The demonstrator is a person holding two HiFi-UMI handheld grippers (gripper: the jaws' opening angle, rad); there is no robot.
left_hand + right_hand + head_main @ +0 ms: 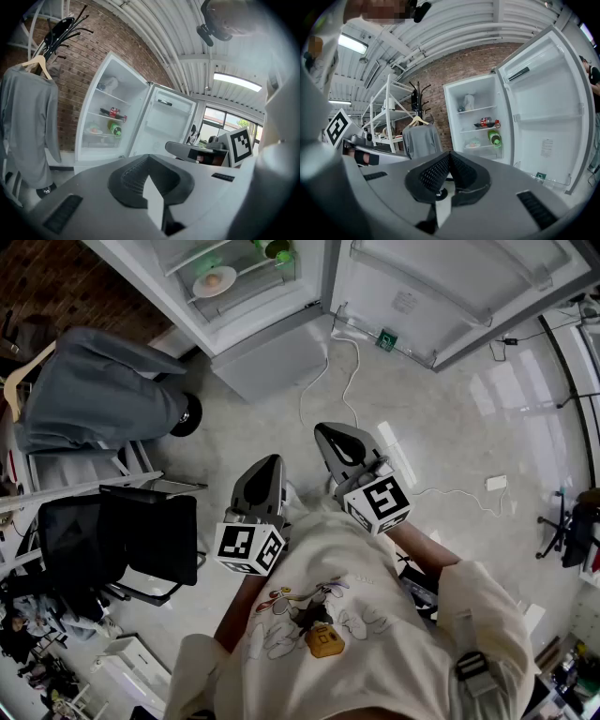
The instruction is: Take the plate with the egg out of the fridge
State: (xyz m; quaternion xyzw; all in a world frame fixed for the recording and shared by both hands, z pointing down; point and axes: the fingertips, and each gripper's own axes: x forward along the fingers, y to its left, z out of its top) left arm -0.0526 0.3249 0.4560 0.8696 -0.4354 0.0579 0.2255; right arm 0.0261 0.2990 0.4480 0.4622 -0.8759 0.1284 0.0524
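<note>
The white fridge stands open at the top of the head view. On a glass shelf inside lies a white plate with an egg; the same plate with the egg shows small and far off in the right gripper view, and as a pale plate in the left gripper view. My left gripper and right gripper are held side by side over the floor, well short of the fridge. Both point toward it, jaws closed together and holding nothing.
A green bottle stands right of the plate, and a red can sits one shelf up. The fridge door is swung open to the right. A grey garment on a hanger and a black chair stand left. A white cable crosses the floor.
</note>
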